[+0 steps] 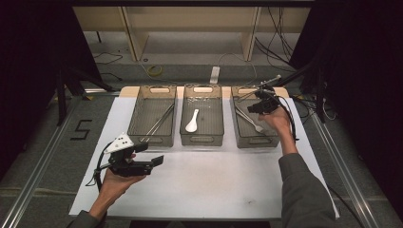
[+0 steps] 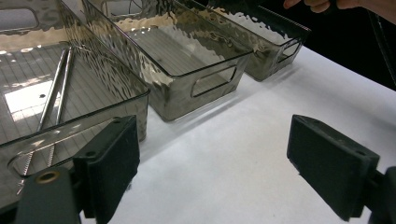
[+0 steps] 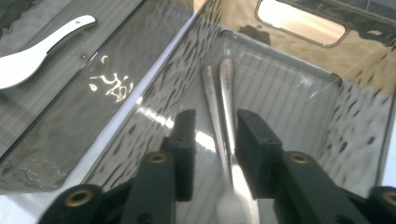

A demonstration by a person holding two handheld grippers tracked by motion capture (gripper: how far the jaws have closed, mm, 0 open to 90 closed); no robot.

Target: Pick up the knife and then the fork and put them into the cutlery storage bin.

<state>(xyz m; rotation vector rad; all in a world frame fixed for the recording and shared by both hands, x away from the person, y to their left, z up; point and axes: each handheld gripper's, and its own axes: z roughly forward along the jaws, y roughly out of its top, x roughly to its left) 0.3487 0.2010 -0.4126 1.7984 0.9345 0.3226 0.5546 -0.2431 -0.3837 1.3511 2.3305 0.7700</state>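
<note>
Right gripper (image 3: pixel 212 154) jaws apart astride two metal spoons (image 3: pixel 223 100), handles pointing toward frame top in right bin (image 3: pixel 359 135)

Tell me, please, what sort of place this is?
Probably a lab recording station: a white-covered table with three clear bins of cutlery, loose cables on the floor, and dark curtains around it.

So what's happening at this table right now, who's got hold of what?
A person is sorting cutlery into three smoky clear plastic bins. The right gripper hangs over the right-hand bin, jaws parted and gripping nothing, above two slim metal utensils lying on its floor. The left gripper waits open and empty over the white table cover. The middle bin holds a white ceramic soup spoon; the left bin holds metal chopsticks.
</note>
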